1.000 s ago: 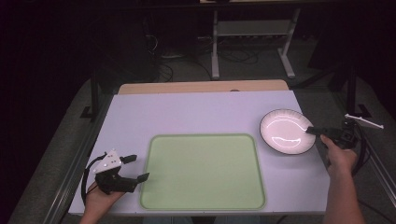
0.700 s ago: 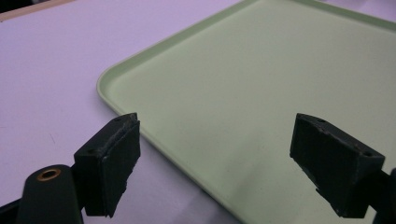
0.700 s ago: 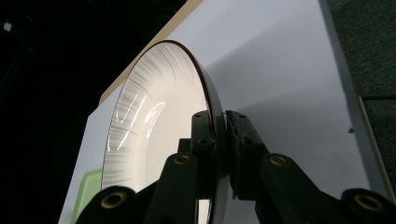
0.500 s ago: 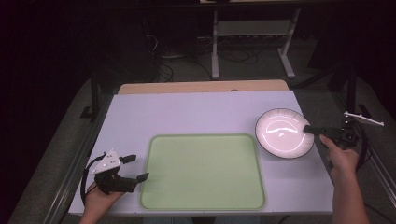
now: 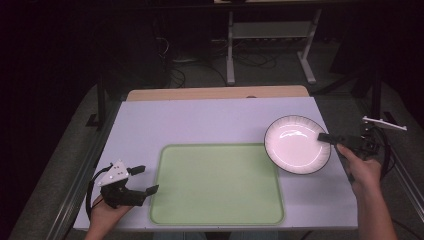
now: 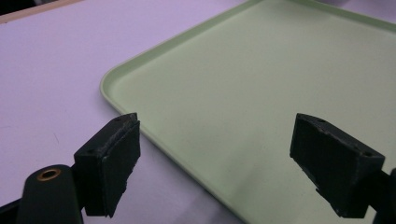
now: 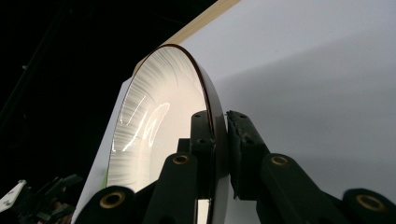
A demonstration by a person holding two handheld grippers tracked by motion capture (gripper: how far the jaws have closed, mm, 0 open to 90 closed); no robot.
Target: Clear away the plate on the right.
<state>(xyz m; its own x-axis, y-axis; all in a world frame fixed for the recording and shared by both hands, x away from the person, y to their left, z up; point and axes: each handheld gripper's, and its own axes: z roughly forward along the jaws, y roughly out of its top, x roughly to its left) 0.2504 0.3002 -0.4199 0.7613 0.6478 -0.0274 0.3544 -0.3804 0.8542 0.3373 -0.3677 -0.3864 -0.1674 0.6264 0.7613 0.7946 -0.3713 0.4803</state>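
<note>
The right gripper [image 5: 327,138] is closed on the rim of the white plate [image 5: 295,145], at the side of the plate far from the green tray [image 5: 217,185]. In the right gripper view one jaw lies on the inner face of the plate [image 7: 154,126] and the other on its underside, so the thin dark edge is pinched between them. In the high view the plate sits just beside the far right corner of the tray, with its near edge partly above that corner, and it looks lifted a little from the tabletop [image 5: 200,122].

The left gripper [image 5: 141,180] rests at the left side of the tray with its jaws wide apart and nothing between them. In the left gripper view the near left corner of the tray [image 6: 261,93] lies between the two pads.

I judge that the step in hand is to carry the plate over to the tray. To do it well, the grip on the rim should stay firm, because a plate that is held only at one edge wants to tip down on the free side. It is better to keep the plate close to level, to lift it enough to pass over the raised border of the tray, and to lower it slowly onto the flat middle before the jaws open
</note>
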